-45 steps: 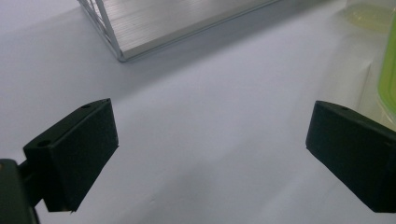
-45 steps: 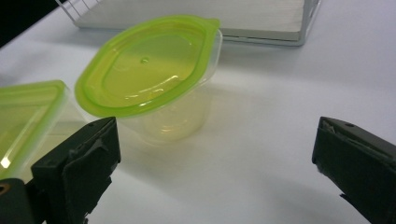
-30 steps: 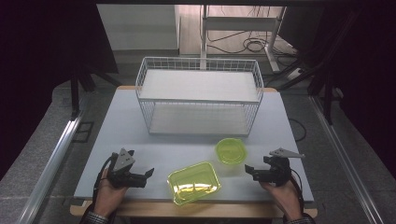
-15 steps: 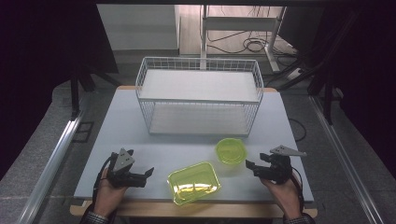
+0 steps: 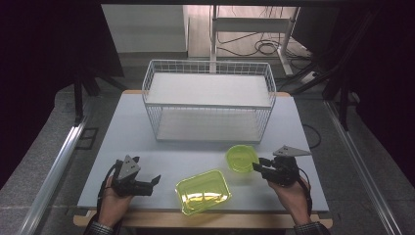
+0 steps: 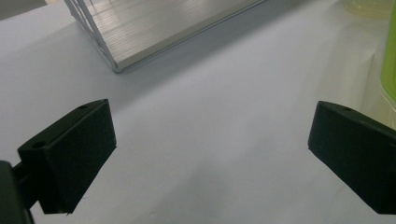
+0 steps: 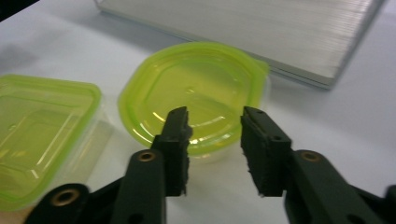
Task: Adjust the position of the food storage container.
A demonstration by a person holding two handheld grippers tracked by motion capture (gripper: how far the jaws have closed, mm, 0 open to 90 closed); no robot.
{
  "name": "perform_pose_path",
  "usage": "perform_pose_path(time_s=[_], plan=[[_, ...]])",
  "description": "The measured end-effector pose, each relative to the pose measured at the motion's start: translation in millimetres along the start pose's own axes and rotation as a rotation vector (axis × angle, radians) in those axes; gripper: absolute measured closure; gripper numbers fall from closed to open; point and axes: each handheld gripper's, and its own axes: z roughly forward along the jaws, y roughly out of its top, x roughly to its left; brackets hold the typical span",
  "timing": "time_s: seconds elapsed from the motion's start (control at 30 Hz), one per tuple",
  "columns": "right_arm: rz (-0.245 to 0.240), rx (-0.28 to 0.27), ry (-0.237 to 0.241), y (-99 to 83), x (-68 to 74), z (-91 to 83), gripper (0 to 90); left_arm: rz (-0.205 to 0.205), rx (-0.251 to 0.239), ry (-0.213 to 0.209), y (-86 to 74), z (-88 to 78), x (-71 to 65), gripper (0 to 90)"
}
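A round lime-green container (image 5: 241, 157) with a lid sits on the grey table (image 5: 132, 132), right of centre. My right gripper (image 5: 257, 165) hovers just right of it. In the right gripper view the jaws (image 7: 212, 116) have just been closing to a narrow gap. They press on nothing, and the round container (image 7: 196, 88) lies past and below their tips. A rectangular lime-green container (image 5: 203, 191) lies near the front edge and shows at left (image 7: 42, 130). My left gripper (image 5: 155, 182) rests left of it, jaws wide apart over bare table (image 6: 210, 154).
A white wire basket (image 5: 208, 62) stands at the back middle of the table; its base shows in both gripper views (image 6: 163, 28) (image 7: 261, 28). A green container edge (image 6: 390, 56) lies at the right. Dark floor and metal rails flank the table.
My right gripper has risen a little and edged toward the round container, with its jaws drawn closer together. The containers and my left gripper have stayed put.
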Motion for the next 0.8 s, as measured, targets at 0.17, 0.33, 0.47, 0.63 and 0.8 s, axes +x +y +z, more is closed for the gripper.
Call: perform_pose_path(time_s=[0.17,0.33,0.47,0.63,0.8], plan=[[-0.046,0.022,0.028,9.4,8.8,8.1,74.0,0.002,-0.001,0.002,0.1,0.1,-0.4,0.6],[-0.073,0.029,0.066,20.5,15.8,18.3,85.3,0.001,-0.001,0.003,-0.1,0.4,-0.5,0.6],[-0.084,0.031,0.088,25.1,19.9,24.8,88.7,0.003,0.0,0.005,-0.2,0.5,-0.6,0.6],[-0.106,0.039,0.103,32.7,30.4,37.3,89.2,0.005,-0.025,0.006,0.6,-1.9,-0.9,0.8],[-0.139,0.056,0.13,39.8,44.2,52.1,89.3,0.007,-0.028,0.01,0.7,-1.9,-1.0,0.8]])
